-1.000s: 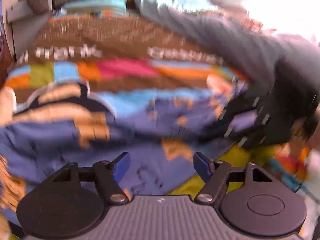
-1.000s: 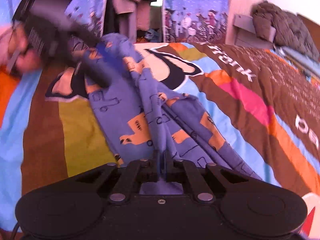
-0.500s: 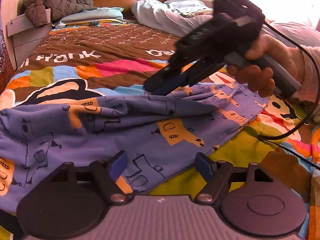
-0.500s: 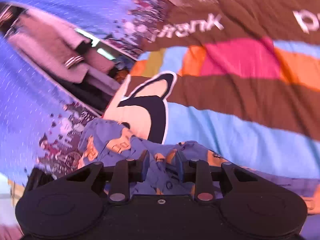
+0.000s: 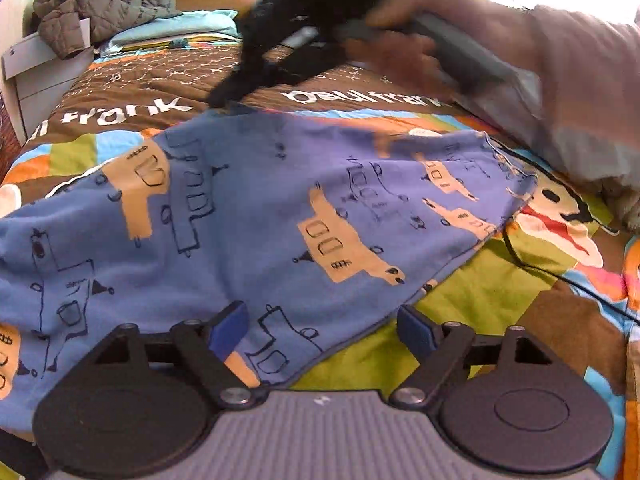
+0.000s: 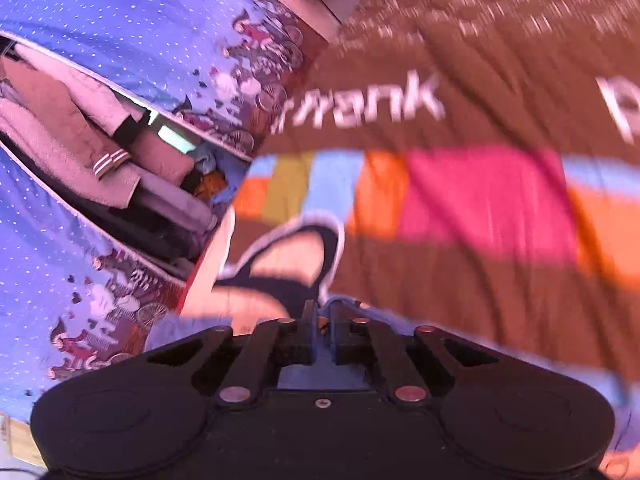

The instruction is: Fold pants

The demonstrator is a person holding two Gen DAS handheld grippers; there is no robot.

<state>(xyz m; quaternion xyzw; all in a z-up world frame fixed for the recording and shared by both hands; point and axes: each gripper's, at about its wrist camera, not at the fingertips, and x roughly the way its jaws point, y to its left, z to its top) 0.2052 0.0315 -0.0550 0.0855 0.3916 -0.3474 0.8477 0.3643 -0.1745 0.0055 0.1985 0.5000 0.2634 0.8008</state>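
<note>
We find the pants [image 5: 280,216] spread in one broad layer on the bedspread [image 5: 500,292], not yet a compact bundle. The left gripper [image 5: 322,330] hovers over their near edge, its jaws having just widened, nothing between the pads. At the far edge, the right gripper [image 6: 320,320] has just clamped on a pinch of the blue fabric. We judge the folding underway, with further folds outstanding.

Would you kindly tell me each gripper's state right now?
Left gripper: open, just been widening, over the blue pants, gripping nothing.
Right gripper: just closed on the pants' far edge.
</note>
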